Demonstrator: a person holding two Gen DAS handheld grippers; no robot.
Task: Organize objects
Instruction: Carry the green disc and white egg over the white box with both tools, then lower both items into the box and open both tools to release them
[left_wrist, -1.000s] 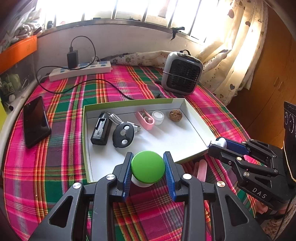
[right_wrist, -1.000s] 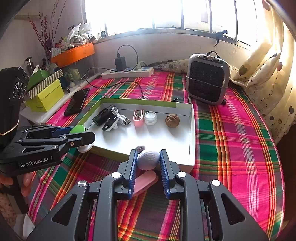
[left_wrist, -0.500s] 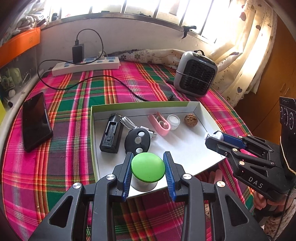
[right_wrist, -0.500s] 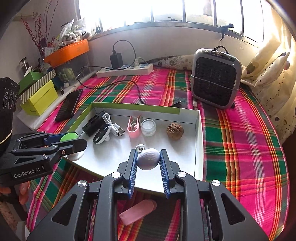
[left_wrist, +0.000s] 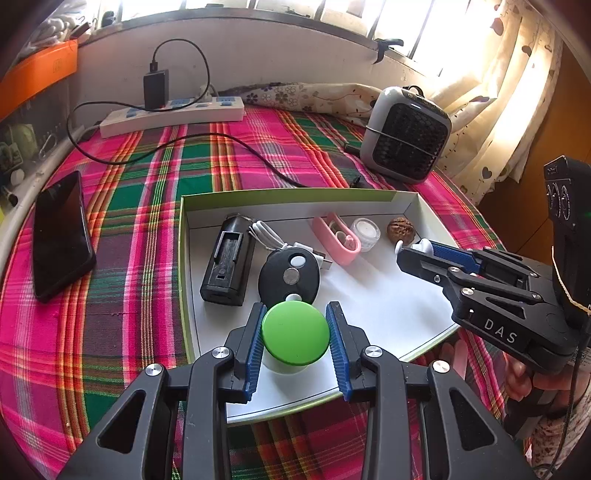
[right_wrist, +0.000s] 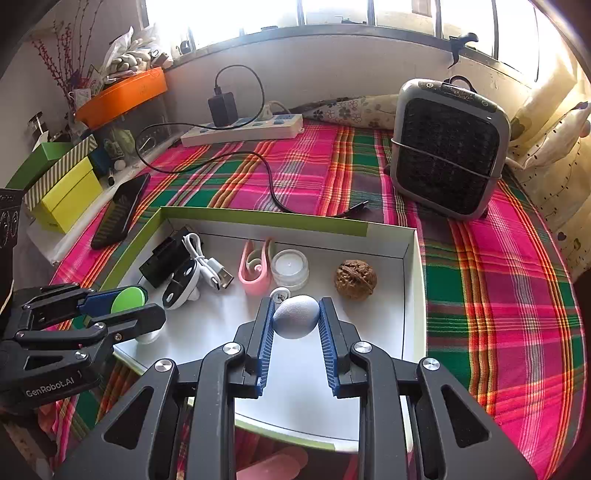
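Note:
My left gripper (left_wrist: 295, 307) is shut on a round green-lidded white jar (left_wrist: 295, 332), held just above the near-left part of the white tray (left_wrist: 373, 306). My right gripper (right_wrist: 296, 302) is shut on a pale grey egg-shaped object (right_wrist: 295, 317) with a small ring, over the tray's middle in front of the walnut (right_wrist: 355, 282). In the tray lie a black battery holder (left_wrist: 227, 266), a black key fob (left_wrist: 290, 275), a white USB cable (left_wrist: 269, 236), a pink case (left_wrist: 336, 238) and a small clear jar (left_wrist: 365, 229).
On the plaid cloth are a black phone (left_wrist: 61, 232) at the left, a power strip (left_wrist: 173, 116) with a charger and cable at the back, and a grey fan heater (left_wrist: 404, 136) at the back right. A pink oblong object (right_wrist: 273, 463) lies before the tray.
Both grippers have moved forward and slightly down, from the tray's near edge to over its floor, each still holding its object. The pink oblong object stayed on the cloth.

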